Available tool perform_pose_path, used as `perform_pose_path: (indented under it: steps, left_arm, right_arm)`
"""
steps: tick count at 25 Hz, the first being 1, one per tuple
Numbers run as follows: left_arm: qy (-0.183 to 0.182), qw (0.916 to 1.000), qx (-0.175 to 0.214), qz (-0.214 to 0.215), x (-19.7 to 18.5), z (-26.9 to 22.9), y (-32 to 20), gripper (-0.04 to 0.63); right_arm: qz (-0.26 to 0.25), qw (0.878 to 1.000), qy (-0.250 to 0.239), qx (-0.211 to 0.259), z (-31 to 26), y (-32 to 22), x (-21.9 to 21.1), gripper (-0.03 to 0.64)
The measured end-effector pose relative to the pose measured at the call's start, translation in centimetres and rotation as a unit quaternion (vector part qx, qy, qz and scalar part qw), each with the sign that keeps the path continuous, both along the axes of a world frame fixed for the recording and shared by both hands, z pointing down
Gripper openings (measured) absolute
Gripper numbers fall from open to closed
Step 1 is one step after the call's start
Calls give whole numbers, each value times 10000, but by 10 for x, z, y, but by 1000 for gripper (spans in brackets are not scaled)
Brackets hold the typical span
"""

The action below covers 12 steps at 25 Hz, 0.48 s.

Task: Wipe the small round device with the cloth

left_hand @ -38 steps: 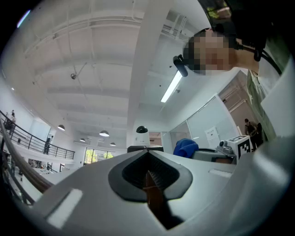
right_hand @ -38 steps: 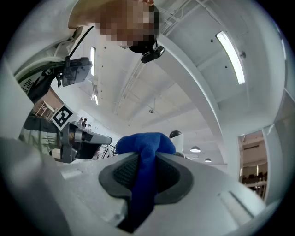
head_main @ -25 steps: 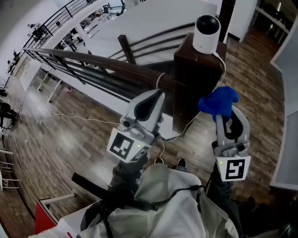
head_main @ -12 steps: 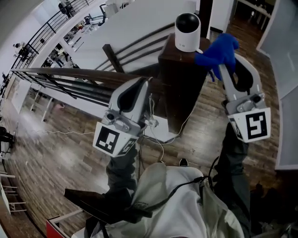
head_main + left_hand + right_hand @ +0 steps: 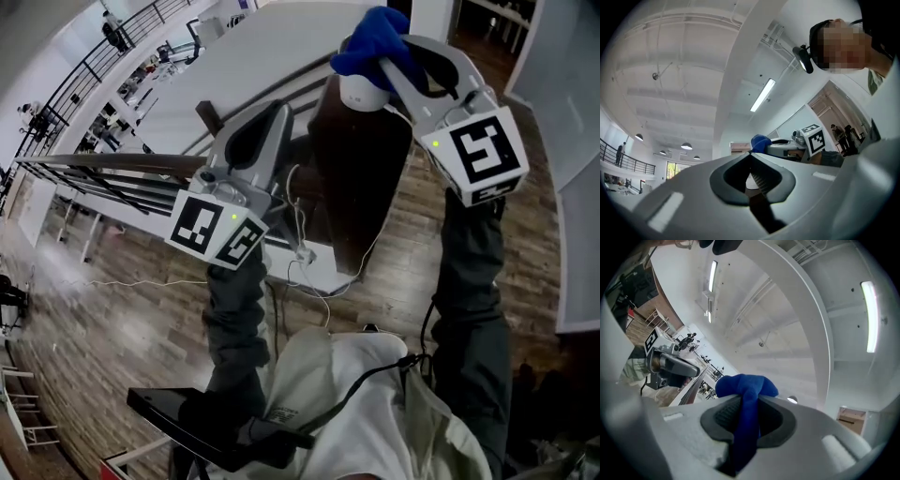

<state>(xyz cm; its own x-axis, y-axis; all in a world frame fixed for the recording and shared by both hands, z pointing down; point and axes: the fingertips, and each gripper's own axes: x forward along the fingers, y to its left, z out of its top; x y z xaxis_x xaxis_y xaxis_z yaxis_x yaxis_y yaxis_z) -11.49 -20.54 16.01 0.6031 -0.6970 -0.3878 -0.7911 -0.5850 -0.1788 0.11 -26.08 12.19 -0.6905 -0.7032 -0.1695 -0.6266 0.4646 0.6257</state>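
Observation:
The small round white device [image 5: 359, 92] stands on top of a dark wooden post [image 5: 361, 178]. Only its lower edge shows, under the blue cloth [image 5: 370, 36]. My right gripper [image 5: 389, 56] is shut on that cloth and holds it on top of the device. In the right gripper view the cloth [image 5: 746, 389] bunches out between the closed pads. My left gripper [image 5: 279, 112] is shut and empty, hanging just left of the post and slightly below the device. From the left gripper view the cloth [image 5: 759, 142] shows beyond the closed jaws.
A dark handrail with thin bars [image 5: 112, 164] runs left from the post. A white cable [image 5: 302, 255] hangs down the post's side. Wooden floor [image 5: 112, 319] lies far below. A white panel [image 5: 574, 187] stands at the right. The person's torso fills the bottom.
Both grippers have risen. The right one carried the cloth up and left, from beside the post onto the top of the device. The left one came up beside the post.

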Motion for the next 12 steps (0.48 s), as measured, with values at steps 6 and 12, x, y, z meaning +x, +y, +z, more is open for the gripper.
perform_pose_path:
  steps: [6, 12]
  left_arm:
    - [-80, 9998, -58, 165, 16, -6, -28, 0]
    - [-64, 9994, -213, 251, 26, 0, -55, 0]
  right_arm:
    - [40, 9998, 138, -117, 33, 7, -1, 75]
    - [21, 9973, 540, -497, 75, 12, 2, 75]
